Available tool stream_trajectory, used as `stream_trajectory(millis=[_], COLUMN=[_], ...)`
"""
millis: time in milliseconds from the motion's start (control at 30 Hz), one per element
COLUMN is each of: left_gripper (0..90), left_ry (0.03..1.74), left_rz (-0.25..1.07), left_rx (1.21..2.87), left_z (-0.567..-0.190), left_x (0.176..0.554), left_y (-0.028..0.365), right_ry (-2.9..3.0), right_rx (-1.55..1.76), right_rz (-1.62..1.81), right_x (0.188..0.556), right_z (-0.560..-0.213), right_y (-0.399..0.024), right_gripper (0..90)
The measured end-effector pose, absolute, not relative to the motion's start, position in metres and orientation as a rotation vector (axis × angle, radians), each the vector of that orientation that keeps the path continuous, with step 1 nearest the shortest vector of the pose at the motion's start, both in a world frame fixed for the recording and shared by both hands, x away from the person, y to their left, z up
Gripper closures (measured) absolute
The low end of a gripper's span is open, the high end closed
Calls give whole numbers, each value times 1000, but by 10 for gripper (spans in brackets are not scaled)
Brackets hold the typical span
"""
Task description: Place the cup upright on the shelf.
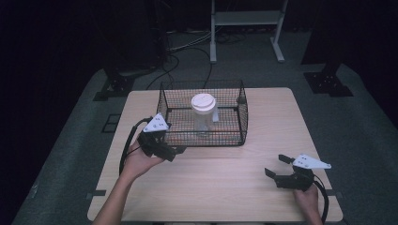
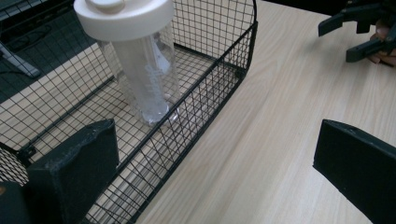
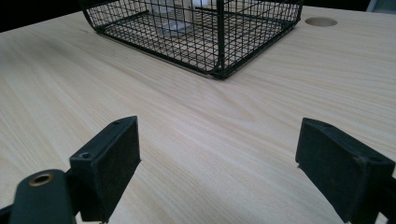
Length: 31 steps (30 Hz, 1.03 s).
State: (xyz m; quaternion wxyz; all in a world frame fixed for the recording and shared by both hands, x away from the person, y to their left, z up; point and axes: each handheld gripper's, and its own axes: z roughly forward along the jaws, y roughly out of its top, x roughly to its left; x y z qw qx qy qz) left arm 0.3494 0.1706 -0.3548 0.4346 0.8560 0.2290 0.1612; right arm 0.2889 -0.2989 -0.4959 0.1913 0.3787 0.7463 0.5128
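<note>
- We see a black wire basket [image 1: 244,123] on the far middle of a pale wooden table [image 1: 220,187].
- Inside it a clear bottle [image 1: 204,119] with a white lid [image 1: 203,101] stands upright, roughly at the centre of the basket floor.
- Our left gripper [image 1: 176,152] sits at the basket's near left corner, just beside the front wall, held in a left hand [image 1: 138,161].
- Its jaws are spread wide with nothing between them. In the left gripper view one jaw lies over the basket's wire edge and the other over bare table; we cannot tell whether the first one touches the wire.
- In that same view the bottle [image 2: 147,79] is ahead and to the left, behind the mesh, well clear of both jaws.
- Our right gripper [image 1: 278,166] is near the table's front right, well apart from the basket, held in a right hand [image 1: 307,199].
- Its jaws too are wide apart and hold nothing; only bare wood lies between them in the right gripper view.
- From there the basket [image 3: 219,42] is farther off, one corner towards us, the bottle's base [image 3: 175,25] faint through the mesh.
- A round hole [image 3: 321,21] marks the tabletop beyond the basket.
</note>
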Motion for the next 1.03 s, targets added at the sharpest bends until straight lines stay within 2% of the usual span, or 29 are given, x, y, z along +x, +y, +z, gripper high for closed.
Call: stream_trajectory(millis=[1033], left_gripper=[0], left_ry=[577], left_rz=[344], left_rx=[2118], left_z=[-389], left_x=[317], left_y=[177], right_ry=[2096], right_rx=[1068], right_rz=[1422], right_x=[289], right_z=[-496], right_y=[-298], right_gripper=[128])
